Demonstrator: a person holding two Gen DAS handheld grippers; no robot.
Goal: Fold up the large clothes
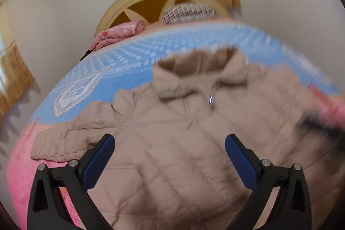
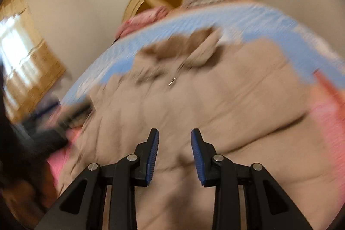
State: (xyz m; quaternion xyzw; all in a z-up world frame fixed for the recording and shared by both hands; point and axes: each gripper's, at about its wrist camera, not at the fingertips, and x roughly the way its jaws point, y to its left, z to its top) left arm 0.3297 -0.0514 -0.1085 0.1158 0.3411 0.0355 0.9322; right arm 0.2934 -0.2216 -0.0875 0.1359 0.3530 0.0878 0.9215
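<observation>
With both the left gripper [image 1: 169, 162] and right gripper [image 2: 174, 156] empty and parted above the jacket [image 1: 172, 133], we should pinch its sleeve [image 1: 62, 141] out to our left cleanly, not bunched.

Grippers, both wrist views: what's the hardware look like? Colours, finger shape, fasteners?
Left gripper and right gripper match: black plastic linkage arms with triangular cut-outs, silver round pivot bolts, and tapered fingers faced with blue ribbed pads. No cables, markings or sleeves visible.
</observation>
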